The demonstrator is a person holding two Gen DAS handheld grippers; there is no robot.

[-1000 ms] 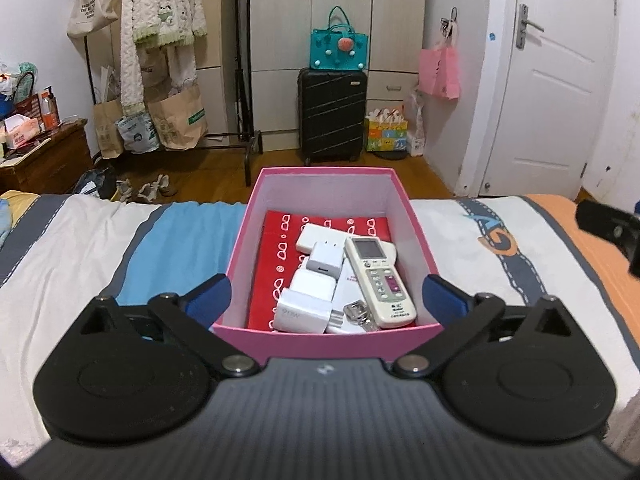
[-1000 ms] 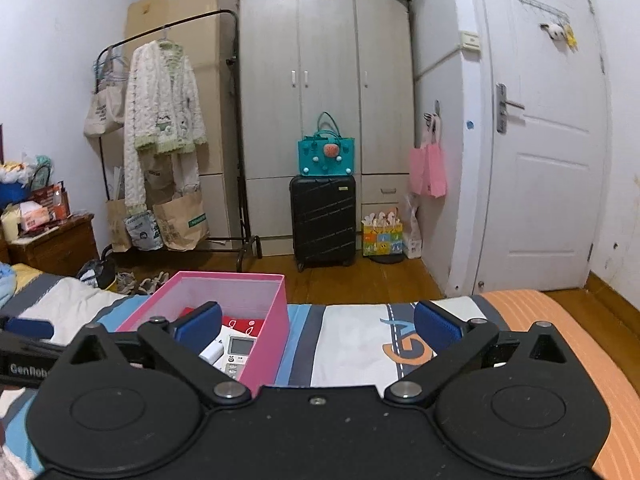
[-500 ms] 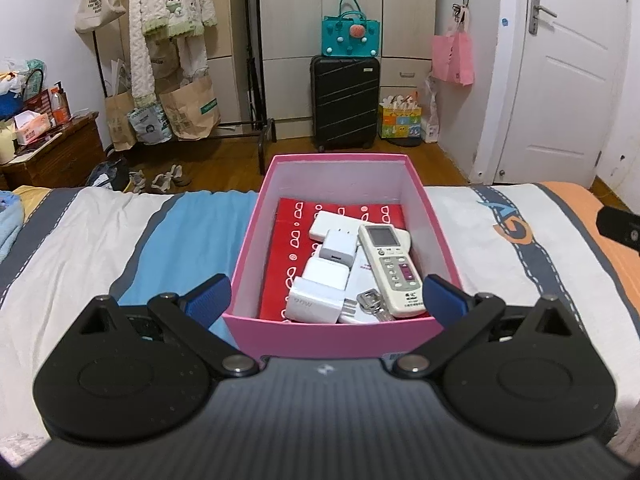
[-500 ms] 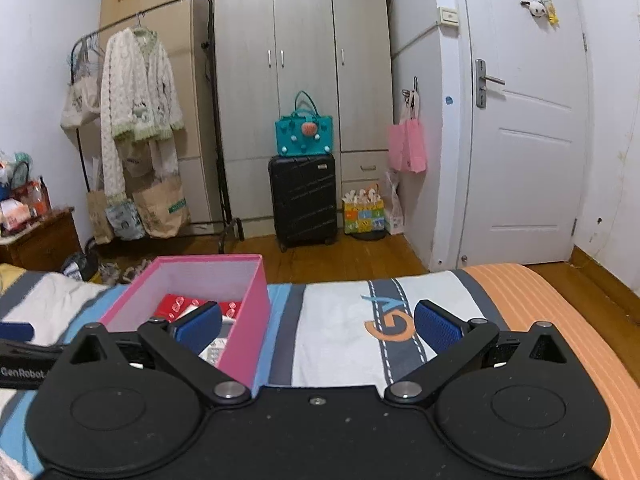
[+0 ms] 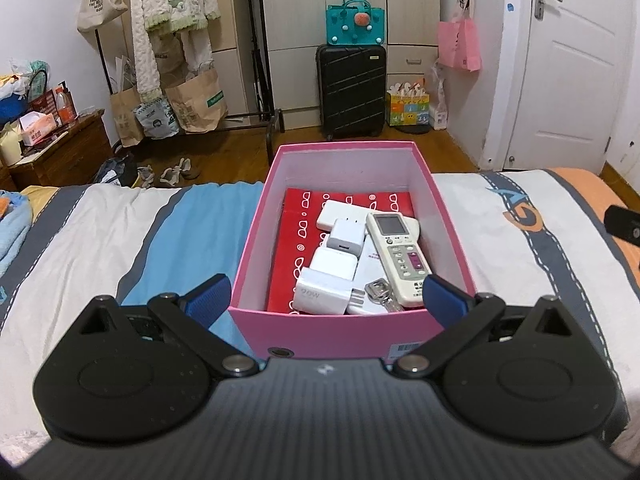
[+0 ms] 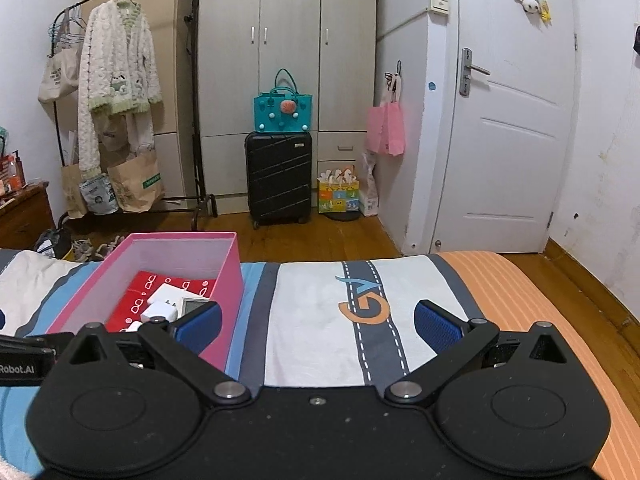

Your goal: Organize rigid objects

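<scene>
A pink box (image 5: 256, 240) sits on the bed. It holds a red packet (image 5: 296, 236), a white remote control (image 5: 400, 256), several white chargers (image 5: 346, 236) and a key (image 5: 378, 290). My left gripper (image 5: 326, 300) is open and empty, just above the box's near wall, its fingers spread either side of it. My right gripper (image 6: 318, 324) is open and empty over the striped bedsheet, right of the box (image 6: 230, 276). Its left finger (image 6: 198, 322) overlaps the box's near right corner in view.
The bed (image 6: 320, 312) has a striped sheet of white, blue, grey and orange. Beyond it are a wooden floor, a black suitcase (image 5: 350, 88), a clothes rack (image 6: 120, 92), a wardrobe and a white door (image 6: 508, 120). A wooden nightstand (image 5: 60, 152) stands at the left.
Both grippers have drawn back and risen a little, so the box sits farther in view. Both stay open and the box contents are unmoved.
</scene>
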